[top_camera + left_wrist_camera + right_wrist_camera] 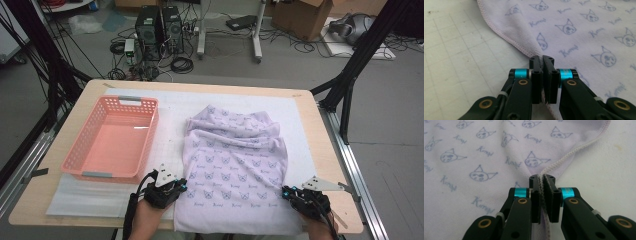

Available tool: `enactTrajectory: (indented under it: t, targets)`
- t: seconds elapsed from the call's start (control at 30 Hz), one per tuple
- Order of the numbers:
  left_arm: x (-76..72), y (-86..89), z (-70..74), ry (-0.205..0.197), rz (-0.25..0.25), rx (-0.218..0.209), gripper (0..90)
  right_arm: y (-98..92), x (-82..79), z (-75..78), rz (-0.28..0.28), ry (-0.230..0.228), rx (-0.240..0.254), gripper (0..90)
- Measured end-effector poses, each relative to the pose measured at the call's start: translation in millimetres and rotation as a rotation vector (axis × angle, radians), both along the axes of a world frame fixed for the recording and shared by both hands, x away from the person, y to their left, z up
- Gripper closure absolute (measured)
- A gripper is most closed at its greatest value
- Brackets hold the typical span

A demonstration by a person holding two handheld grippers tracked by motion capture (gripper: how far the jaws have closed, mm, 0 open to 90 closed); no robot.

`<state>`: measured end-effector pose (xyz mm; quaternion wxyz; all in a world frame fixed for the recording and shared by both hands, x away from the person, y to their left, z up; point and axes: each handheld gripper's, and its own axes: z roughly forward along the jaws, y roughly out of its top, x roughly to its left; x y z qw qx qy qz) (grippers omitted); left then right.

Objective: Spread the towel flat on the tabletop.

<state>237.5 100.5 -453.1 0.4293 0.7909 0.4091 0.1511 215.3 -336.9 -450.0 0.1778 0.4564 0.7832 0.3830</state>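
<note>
A pale lilac towel (235, 160) printed with small blue cat faces lies on the white mat, its far part folded over in layers. My left gripper (184, 186) is shut on the towel's near left hem. In the left gripper view the gripper (542, 58) pinches the pink-stitched edge of the towel (579, 32) between its pads. At the towel's near right edge my right gripper (285, 192) is shut too. The right gripper view shows that gripper (542, 177) clamping the stitched hem of the towel (486, 157), which runs up between the jaws.
A pink plastic basket (80, 145) stands empty to the left of the towel on the white gridded mat (300, 125). The wooden table's edge (345, 165) lies close on the right. Computers, cables and a cardboard box sit on the floor beyond.
</note>
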Motion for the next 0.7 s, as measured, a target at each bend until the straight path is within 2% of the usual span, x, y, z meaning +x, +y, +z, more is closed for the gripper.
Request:
enactTrajectory:
  t: [0.23, 0.5, 0.7]
  targets:
    - [-18.8, 15.9, -1.1, 0.034, -0.012, -0.055, 86.5, -3.6, -12.3, 1.4, 0.016, 0.009, 0.014, 84.7]
    - [-41.3, 22.8, -0.1, 0.042, -0.05, -0.05, 86.5, -7.4, -35.0, 4.5, 0.048, 0.028, 0.014, 84.9]
    - [-57.6, 25.8, -0.1, 0.044, -0.08, -0.057, 85.6, -13.9, -57.0, 3.4, 0.086, 0.064, 0.033, 83.0]
